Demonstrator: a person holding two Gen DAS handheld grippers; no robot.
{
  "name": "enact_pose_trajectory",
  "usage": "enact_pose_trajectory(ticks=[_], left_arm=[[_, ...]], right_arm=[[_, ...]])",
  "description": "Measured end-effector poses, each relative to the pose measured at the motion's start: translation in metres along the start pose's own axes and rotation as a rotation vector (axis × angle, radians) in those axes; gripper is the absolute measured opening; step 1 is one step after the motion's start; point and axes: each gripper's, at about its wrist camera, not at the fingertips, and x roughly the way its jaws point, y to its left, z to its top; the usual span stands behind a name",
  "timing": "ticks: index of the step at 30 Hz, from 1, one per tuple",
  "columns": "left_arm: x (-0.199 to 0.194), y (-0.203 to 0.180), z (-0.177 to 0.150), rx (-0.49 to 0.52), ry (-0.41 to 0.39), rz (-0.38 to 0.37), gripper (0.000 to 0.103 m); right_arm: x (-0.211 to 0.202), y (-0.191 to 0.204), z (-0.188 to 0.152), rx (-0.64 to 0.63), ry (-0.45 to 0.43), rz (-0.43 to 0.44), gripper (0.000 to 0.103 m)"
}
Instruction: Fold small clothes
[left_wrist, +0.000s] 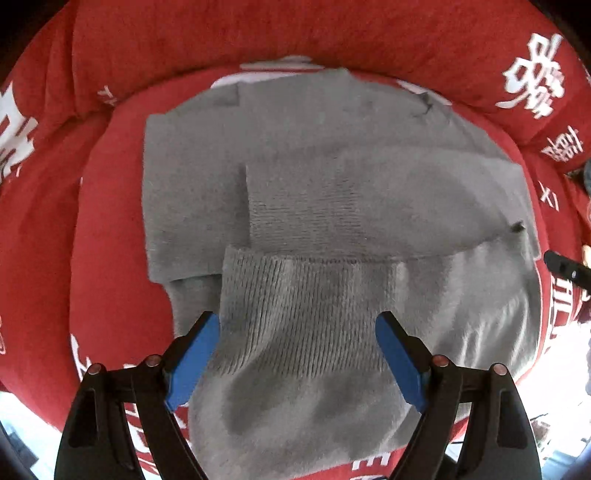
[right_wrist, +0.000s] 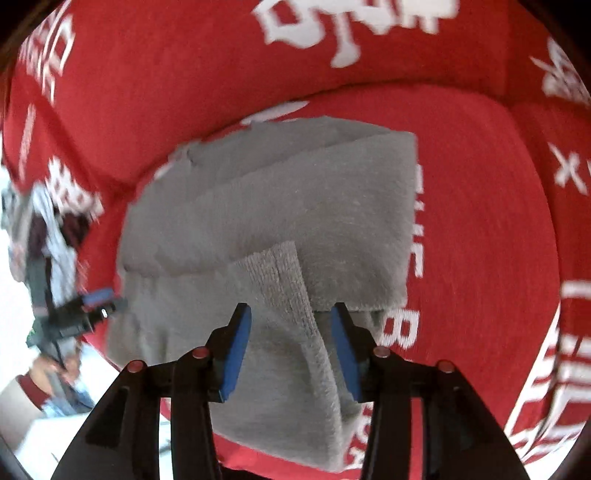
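Nearest us, our left hand-held gripper (left_wrist: 297, 334) hangs over the ribbed hem (left_wrist: 295, 314) of the grey knitted garment (left_wrist: 332, 177), its blue pads spread wide and gripping nothing. Our right hand-held gripper (right_wrist: 291, 330) stands about half parted, with a ribbed cuff (right_wrist: 284, 280) lying below and between its pads; they do not press on it, so we judge it free.

The garment lies on a red cushion with white lettering (left_wrist: 110, 295), already folded over itself in layers, its near edge draping toward us. In the right wrist view, the other gripper shows blurred at the garment's left edge.

We judge the step in hand to be setting down a fold and picking the next grip. To do that well, we should lower each gripper onto a single edge layer, take the ribbed hem at both corners so it lifts evenly, and carry it flat over the stacked part without dragging the layers beneath.

Farther off, the cushion's raised rim (left_wrist: 258, 33) curves round the back.
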Motion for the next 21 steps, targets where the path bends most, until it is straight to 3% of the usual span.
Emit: enact_pose_trajectory(ticks=[7,13,14,16,17,19,20,21], left_arm=[[0.018,0.017,0.002,-0.05,0.033,-0.03,0.086],[0.024,0.021,0.002,-0.019,0.044,-0.073,0.083],[0.022,0.021,0.001,-0.014,0.042,-0.073,0.071],[0.02,0.022,0.0,-0.005,0.044,-0.071,0.058],[0.018,0.023,-0.001,0.0,0.04,-0.083,0.04],[0.016,0.024,-0.003,0.016,0.042,-0.104,0.015],[0.014,0.023,-0.003,0.031,0.039,-0.104,0.01],[0.01,0.022,-0.005,0.054,0.024,-0.11,0.01]], right_arm=[[0.034,-0.002,0.002,-0.014,0.06,0.005,0.049],[0.034,0.006,-0.002,-0.011,0.046,-0.045,0.05],[0.032,0.008,-0.004,-0.005,0.045,-0.053,0.05],[0.031,0.013,-0.008,0.006,0.043,-0.07,0.047],[0.031,0.016,-0.01,0.006,0.039,-0.088,0.044],[0.033,0.023,-0.015,-0.001,0.033,-0.154,0.02],[0.034,0.027,-0.018,-0.006,0.028,-0.187,0.01],[0.032,0.03,-0.019,-0.007,0.019,-0.197,0.007]])
